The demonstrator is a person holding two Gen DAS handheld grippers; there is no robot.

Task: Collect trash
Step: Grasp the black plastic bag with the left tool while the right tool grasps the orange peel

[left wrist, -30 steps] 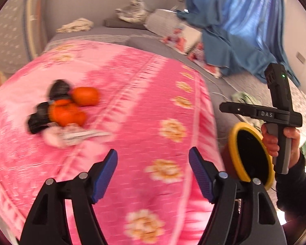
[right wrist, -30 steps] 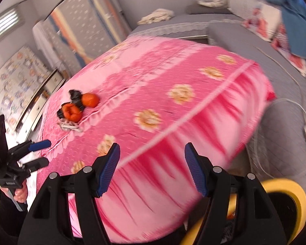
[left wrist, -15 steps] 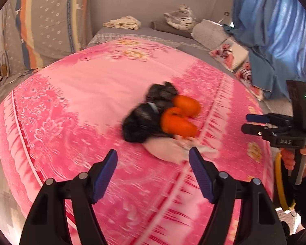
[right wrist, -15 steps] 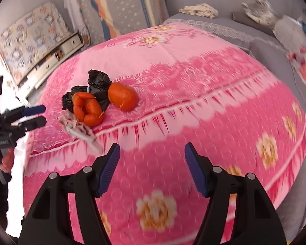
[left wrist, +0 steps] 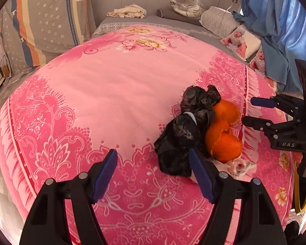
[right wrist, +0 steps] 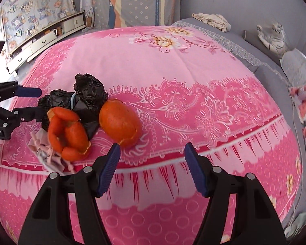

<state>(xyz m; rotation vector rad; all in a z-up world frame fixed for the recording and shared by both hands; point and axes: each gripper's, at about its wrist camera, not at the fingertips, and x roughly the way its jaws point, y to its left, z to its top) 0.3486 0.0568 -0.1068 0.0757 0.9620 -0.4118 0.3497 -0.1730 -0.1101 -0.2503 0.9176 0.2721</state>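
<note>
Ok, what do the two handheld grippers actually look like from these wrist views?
Both match: the left gripper and right gripper have matte black angular frames with silver pivot screws and two fingers faced with ribbed blue pads. Seen side-on, the right one carries white "DAS" lettering; the left one shows a partly cut-off white label.

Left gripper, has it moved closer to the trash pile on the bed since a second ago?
Yes. The left gripper has swung toward the black bag, which now sits beside its right fingertip, not far left.

We see crumpled bag (left wrist: 185, 134) behind two peels (right wrist: 68, 131) on blanket (left wrist: 112, 94), tissue (right wrist: 44, 153) beneath.
</note>
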